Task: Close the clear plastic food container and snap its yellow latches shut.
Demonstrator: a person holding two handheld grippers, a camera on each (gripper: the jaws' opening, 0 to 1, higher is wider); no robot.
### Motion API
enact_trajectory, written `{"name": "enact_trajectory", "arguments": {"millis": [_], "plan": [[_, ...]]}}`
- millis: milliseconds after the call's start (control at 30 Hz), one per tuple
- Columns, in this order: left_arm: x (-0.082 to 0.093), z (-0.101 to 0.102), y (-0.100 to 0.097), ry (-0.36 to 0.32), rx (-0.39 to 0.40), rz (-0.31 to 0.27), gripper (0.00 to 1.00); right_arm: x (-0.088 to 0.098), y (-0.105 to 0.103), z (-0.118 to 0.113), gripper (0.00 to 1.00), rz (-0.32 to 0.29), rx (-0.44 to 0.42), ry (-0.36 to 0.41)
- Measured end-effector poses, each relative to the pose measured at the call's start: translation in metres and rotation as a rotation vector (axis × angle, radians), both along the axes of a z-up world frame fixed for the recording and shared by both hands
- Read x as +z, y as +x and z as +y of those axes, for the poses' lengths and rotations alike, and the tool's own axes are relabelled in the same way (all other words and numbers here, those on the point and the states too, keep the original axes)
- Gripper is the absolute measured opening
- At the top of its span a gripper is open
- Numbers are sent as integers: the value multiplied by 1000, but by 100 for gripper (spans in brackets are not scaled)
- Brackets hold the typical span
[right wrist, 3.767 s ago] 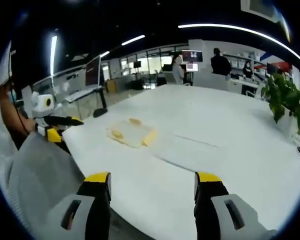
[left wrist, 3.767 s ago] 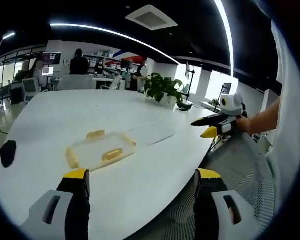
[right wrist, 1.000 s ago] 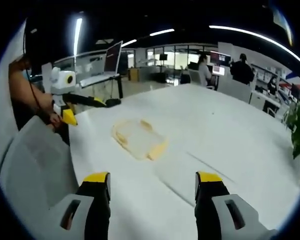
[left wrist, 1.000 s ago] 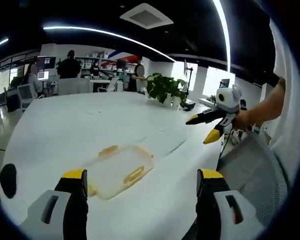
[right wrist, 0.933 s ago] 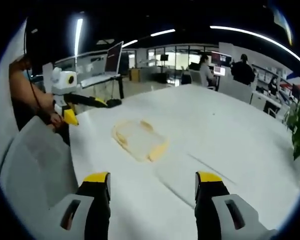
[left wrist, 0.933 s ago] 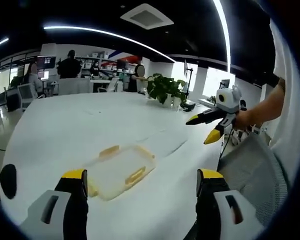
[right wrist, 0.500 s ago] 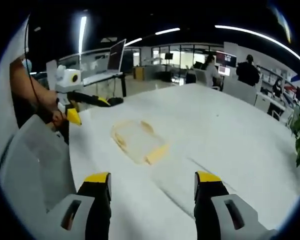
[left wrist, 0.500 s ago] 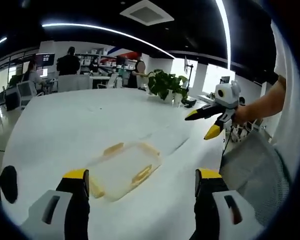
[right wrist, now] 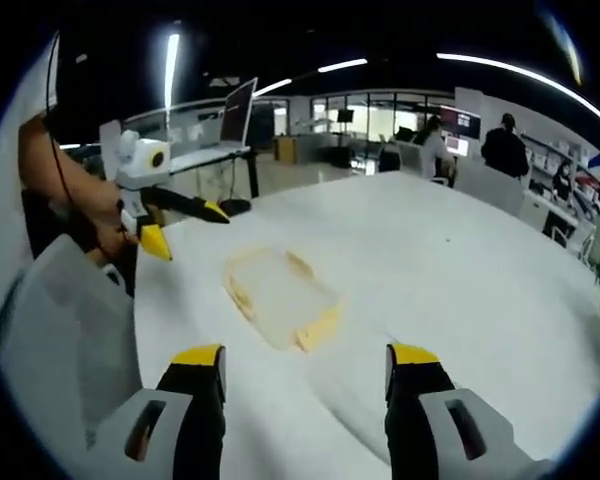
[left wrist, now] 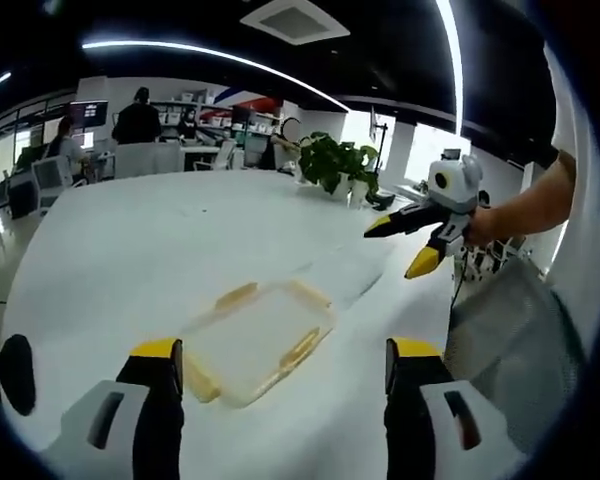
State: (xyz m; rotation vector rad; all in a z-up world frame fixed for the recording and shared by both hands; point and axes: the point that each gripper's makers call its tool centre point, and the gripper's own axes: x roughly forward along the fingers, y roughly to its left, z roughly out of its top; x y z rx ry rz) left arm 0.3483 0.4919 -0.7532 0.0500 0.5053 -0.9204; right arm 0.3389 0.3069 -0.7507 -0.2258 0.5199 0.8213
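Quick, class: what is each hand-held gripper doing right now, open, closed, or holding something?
Left hand-held gripper: open, holding nothing.
Right hand-held gripper: open, holding nothing.

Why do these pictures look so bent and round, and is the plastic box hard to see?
Left gripper view: the fisheye lens bows the white table and ceiling light strips; the clear container looks pale, its yellow latches standing out. Right gripper view: same bowing, soft focus; the container nearly blends into the table.

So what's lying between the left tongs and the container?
Nothing: in the left gripper view only bare white table separates the open left tongs from the clear container.
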Motion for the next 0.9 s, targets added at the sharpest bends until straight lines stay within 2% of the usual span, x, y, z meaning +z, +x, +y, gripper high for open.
{"name": "enact_trajectory", "arguments": {"millis": [233,500,900], "plan": [[-9,1,1,15,-8,18,81,1,11,9,59,-20,34,-15],[-15,-5,3,27,-41,25,81,-5,23,21,60,-18,78,-26],[-22,-13,4,46,-77,20,78,-15,24,26,60,-15,119,-52]]}}
